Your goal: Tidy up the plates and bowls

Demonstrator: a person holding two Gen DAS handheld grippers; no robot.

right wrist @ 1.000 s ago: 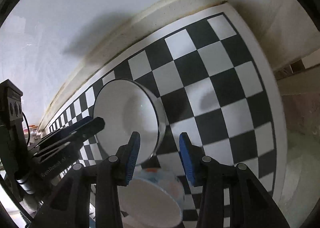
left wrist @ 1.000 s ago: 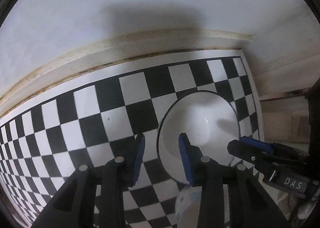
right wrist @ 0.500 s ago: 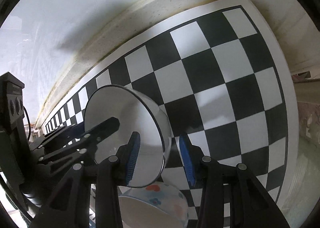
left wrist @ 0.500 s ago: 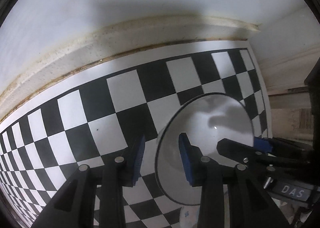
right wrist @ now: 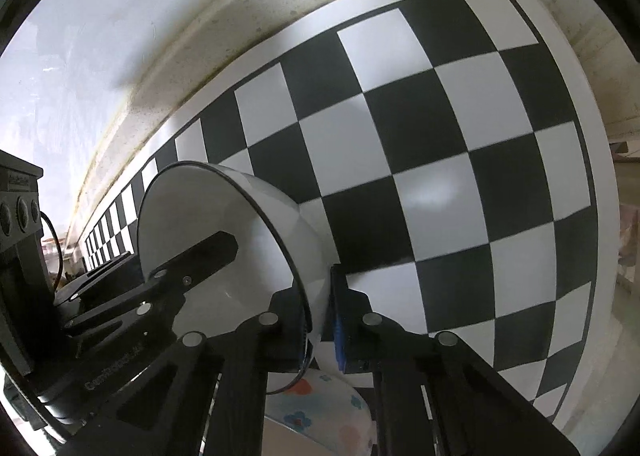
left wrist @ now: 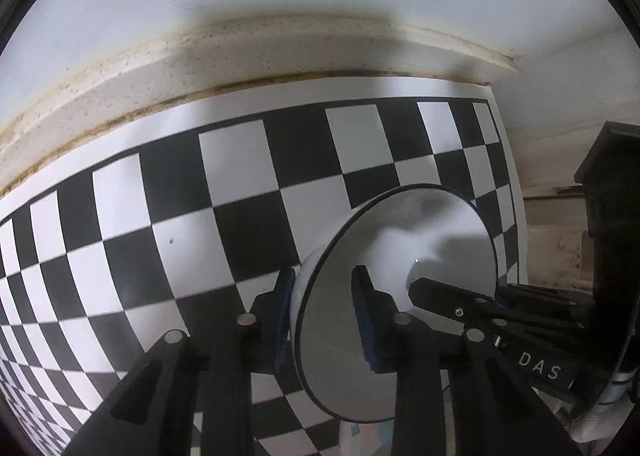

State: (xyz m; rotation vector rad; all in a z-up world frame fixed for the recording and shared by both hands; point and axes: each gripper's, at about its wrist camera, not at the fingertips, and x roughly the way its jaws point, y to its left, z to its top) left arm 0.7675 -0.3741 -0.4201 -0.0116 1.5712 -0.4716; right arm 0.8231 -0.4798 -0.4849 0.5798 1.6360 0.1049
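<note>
Your left gripper (left wrist: 322,314) and right gripper (right wrist: 320,320) each pinched the white bowl's (left wrist: 400,296) rim at lower center, above the checkered mat (left wrist: 240,192). "DAS" read at lower right; a floral bowl (right wrist: 320,408) sat beneath.

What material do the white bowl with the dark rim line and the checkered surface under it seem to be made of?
White bowl: probably glazed ceramic or enamel, glossy; a small highlight shines inside and a thin dark line edges the rim. Plastic cannot be excluded.
Checkered surface: looks like a smooth printed sheet or board with a slight sheen; a soft reflection lies on its squares, and it has a white border.
</note>
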